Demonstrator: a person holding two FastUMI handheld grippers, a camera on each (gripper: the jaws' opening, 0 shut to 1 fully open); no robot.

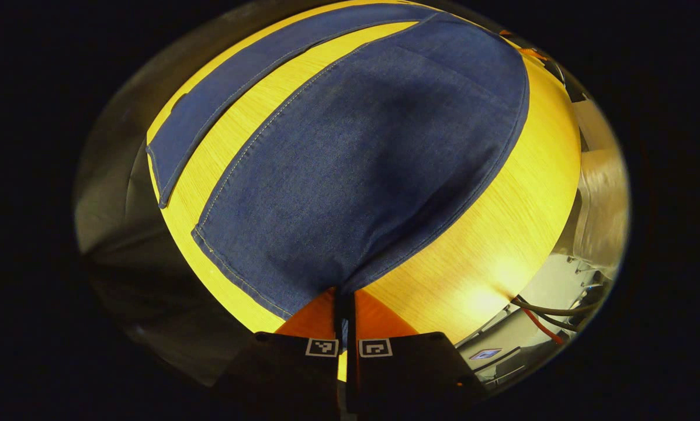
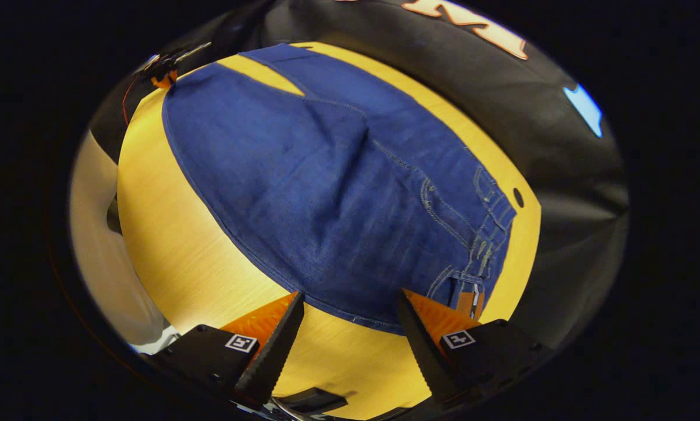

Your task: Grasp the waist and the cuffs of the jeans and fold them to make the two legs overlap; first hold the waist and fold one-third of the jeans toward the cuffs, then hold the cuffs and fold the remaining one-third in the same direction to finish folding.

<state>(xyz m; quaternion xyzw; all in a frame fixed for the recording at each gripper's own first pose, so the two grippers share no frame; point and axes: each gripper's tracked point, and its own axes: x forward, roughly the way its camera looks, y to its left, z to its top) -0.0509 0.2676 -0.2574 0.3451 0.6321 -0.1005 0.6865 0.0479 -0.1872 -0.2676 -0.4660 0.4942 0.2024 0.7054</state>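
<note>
Blue jeans [image 1: 356, 175] lie flat on a yellow wooden table [image 1: 502, 234]. In the left gripper view the near leg narrows to a corner that runs in between the fingers of my left gripper [image 1: 344, 310], which is shut on that cuff corner. The other leg [image 1: 221, 99] lies apart at the upper left. In the right gripper view the jeans [image 2: 338, 193] show their waist end, with belt loops and a pocket [image 2: 472, 245] at the right. My right gripper [image 2: 350, 307] stands open, its fingertips at the near hem of the waist, nothing pinched between them.
Cables [image 1: 543, 321] hang off the table's edge at the lower right of the left gripper view. A small round hole [image 2: 518, 197] sits in the tabletop [image 2: 169, 234] beside the waistband. A pale blurred shape [image 2: 93, 245] stands past the table's left edge. Black cloth [image 2: 560, 146] lies behind.
</note>
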